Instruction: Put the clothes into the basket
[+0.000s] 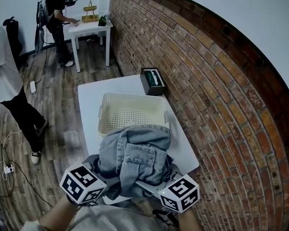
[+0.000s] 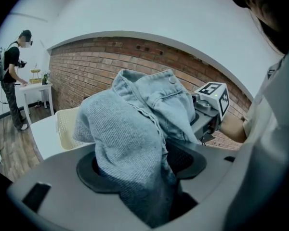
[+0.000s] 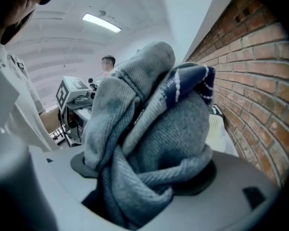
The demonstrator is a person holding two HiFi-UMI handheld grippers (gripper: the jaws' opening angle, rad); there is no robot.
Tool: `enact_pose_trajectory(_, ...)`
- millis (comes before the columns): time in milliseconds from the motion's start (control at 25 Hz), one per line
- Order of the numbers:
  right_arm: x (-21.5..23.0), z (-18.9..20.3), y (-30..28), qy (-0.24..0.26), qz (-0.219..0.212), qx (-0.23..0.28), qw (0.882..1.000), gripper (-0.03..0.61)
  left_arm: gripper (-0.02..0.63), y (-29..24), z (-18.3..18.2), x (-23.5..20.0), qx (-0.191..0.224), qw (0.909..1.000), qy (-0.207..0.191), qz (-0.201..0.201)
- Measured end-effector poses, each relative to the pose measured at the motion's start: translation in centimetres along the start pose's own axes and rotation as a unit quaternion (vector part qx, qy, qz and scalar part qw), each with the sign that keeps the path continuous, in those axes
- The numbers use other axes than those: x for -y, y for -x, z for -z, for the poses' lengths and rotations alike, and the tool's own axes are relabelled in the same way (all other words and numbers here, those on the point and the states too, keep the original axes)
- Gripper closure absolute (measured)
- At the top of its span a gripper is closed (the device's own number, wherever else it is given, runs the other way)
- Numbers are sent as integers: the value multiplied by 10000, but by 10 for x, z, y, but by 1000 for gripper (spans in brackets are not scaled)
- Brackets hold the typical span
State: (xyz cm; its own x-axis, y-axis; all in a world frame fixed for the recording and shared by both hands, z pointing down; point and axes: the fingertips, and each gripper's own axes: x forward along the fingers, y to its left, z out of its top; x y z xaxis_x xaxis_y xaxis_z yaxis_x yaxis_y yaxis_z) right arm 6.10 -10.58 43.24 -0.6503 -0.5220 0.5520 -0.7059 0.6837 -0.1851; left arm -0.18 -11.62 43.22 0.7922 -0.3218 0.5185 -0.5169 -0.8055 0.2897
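I am holding both grippers close together, low in front of my body, with their marker cubes turned upward. My left gripper (image 2: 137, 170) is clamping its jaws on the clothes bundle (image 1: 135, 153), and fabric is filling the whole gap. My right gripper (image 3: 144, 177) is pinching the same bundle, with its jaws standing wider. My bare left forearm (image 1: 50, 219) is reaching in from below.

Denim bundle (image 1: 135, 155) buries the gap of my left gripper (image 2: 135, 172) and right gripper (image 3: 144, 182); can't see where the jaws bite. Head view: bundle hides part of basket (image 1: 130, 99) near wall. My left forearm (image 1: 55, 218) cut by bottom edge. Items on far small table (image 1: 92, 27): too small to name.
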Motion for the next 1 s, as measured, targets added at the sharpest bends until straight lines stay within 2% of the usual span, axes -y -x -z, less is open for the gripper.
enact_pose_trajectory(520,25,-74,1,500,141,529,9972,173,316,15,-72,-28,431,9966,-617,-348)
enact_pose_trajectory(1000,60,-132,-12,864,239,833,9925,172,316,13,-129,-66,689,9913,-948,-591)
